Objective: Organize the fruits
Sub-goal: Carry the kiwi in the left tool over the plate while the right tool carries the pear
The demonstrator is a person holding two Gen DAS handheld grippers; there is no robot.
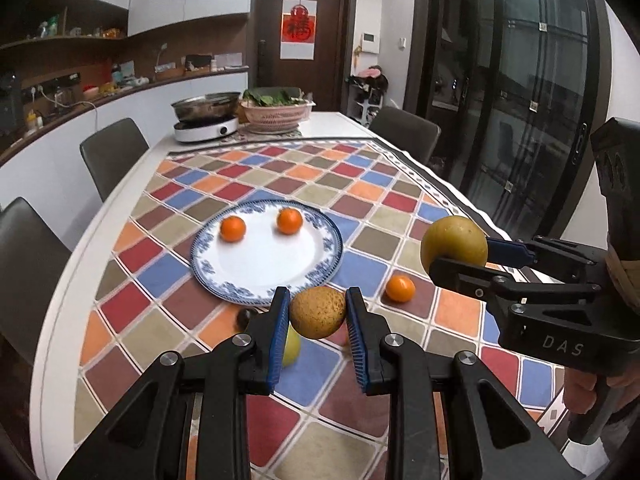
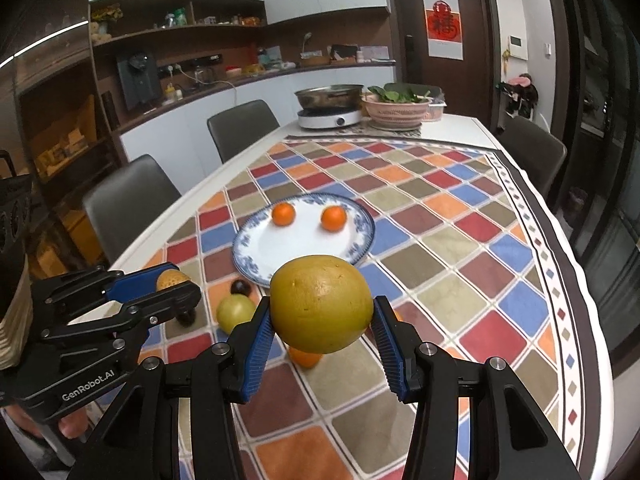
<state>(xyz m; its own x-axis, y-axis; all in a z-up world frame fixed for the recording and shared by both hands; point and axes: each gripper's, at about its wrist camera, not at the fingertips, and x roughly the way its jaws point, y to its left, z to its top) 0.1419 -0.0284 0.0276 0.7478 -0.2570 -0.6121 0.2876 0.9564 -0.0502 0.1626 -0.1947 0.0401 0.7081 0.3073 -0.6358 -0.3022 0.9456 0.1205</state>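
My left gripper (image 1: 318,312) is shut on a small brown speckled fruit (image 1: 318,312), lifted above the table. My right gripper (image 2: 323,312) is shut on a larger yellow-green pear (image 2: 322,304); the same pear (image 1: 454,245) shows at the right of the left wrist view. A blue-rimmed white plate (image 1: 264,264) ahead carries two oranges (image 1: 232,228) (image 1: 289,220). A loose orange (image 1: 400,288) lies on the cloth right of the plate. A green fruit (image 2: 235,311) and a dark fruit (image 2: 240,287) rest near the plate's front edge.
A checkered cloth (image 1: 360,200) covers the white table. At the far end stand an induction cooker with a steel pan (image 1: 206,120) and a pink basket of greens (image 1: 276,112). Grey chairs (image 1: 112,152) line the left side, another stands far right (image 1: 404,128).
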